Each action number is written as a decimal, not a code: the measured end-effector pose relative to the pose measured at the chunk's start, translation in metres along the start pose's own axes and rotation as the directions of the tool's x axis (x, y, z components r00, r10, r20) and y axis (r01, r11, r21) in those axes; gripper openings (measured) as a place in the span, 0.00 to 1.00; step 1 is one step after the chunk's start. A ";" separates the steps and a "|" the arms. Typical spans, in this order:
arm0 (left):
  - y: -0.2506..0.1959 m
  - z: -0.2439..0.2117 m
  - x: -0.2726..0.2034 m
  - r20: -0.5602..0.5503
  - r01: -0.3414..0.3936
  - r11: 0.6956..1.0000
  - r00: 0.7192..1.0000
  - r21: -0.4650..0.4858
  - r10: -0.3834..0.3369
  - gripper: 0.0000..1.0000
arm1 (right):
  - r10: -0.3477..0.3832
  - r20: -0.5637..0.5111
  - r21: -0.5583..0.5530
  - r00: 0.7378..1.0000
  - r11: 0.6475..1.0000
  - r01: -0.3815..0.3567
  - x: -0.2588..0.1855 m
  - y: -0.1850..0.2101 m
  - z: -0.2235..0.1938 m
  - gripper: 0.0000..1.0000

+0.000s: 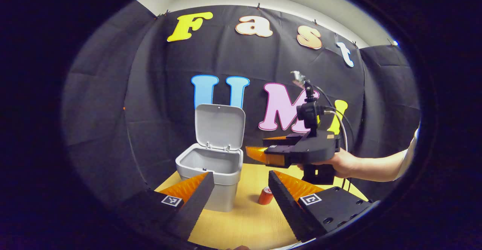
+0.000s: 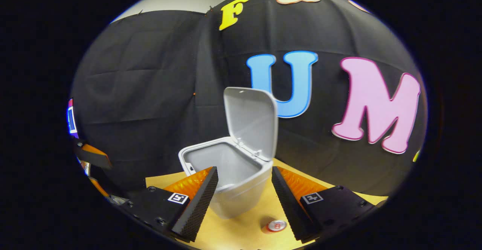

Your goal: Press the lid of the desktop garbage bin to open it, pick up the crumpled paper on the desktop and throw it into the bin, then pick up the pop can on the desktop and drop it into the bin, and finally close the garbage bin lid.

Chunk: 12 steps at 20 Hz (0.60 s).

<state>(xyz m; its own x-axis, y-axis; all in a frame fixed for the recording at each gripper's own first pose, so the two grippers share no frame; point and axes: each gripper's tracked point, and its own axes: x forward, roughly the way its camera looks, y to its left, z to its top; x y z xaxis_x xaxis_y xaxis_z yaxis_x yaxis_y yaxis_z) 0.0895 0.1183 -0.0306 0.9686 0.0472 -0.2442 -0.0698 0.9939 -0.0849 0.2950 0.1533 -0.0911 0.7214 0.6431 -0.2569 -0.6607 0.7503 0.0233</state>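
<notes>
A grey desktop bin [image 1: 209,169] stands on the yellow desktop [image 1: 244,223], its lid [image 1: 219,127] swung upright. A red pop can [image 1: 265,196] stands just right of the bin's base. My left gripper [image 1: 240,178] hangs open in front of the bin and can, with nothing between its fingers. A hand [image 1: 340,163] holds my right gripper [image 1: 258,148] in the air, right of the bin's rim and above the can. In the right gripper view the right gripper [image 2: 244,171] is open, looking down at the bin [image 2: 229,174], its raised lid [image 2: 252,122] and the can's top [image 2: 276,225].
Black cloth walls close in behind and to both sides of the desk. A forearm [image 1: 380,163] reaches in from the right. My left gripper [image 2: 90,156] shows at the far left edge of the right gripper view.
</notes>
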 end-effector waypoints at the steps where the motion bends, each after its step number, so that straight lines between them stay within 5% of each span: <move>1: -0.011 -0.011 0.013 -0.020 0.037 0.999 0.999 -0.006 -0.037 0.96 | -0.029 0.005 0.002 1.000 1.000 0.029 -0.013 -0.014 0.003 0.93; 8: -0.070 -0.086 0.103 -0.098 0.221 0.974 0.972 0.053 -0.215 0.95 | -0.265 -0.027 -0.020 0.964 0.964 0.264 -0.101 -0.105 -0.010 0.93; 12: -0.088 -0.149 0.166 -0.211 0.267 0.963 0.944 0.044 -0.253 0.96 | -0.344 -0.062 -0.016 0.937 0.939 0.344 -0.130 -0.126 -0.033 0.93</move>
<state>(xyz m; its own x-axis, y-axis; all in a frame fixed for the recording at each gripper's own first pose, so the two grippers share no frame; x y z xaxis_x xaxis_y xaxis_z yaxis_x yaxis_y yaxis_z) 0.2211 0.0240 -0.2082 0.8820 -0.2276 -0.4127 0.2025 0.9737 -0.1042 0.2774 -0.0296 -0.0924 0.8903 0.3345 -0.3089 -0.3753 0.9232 -0.0821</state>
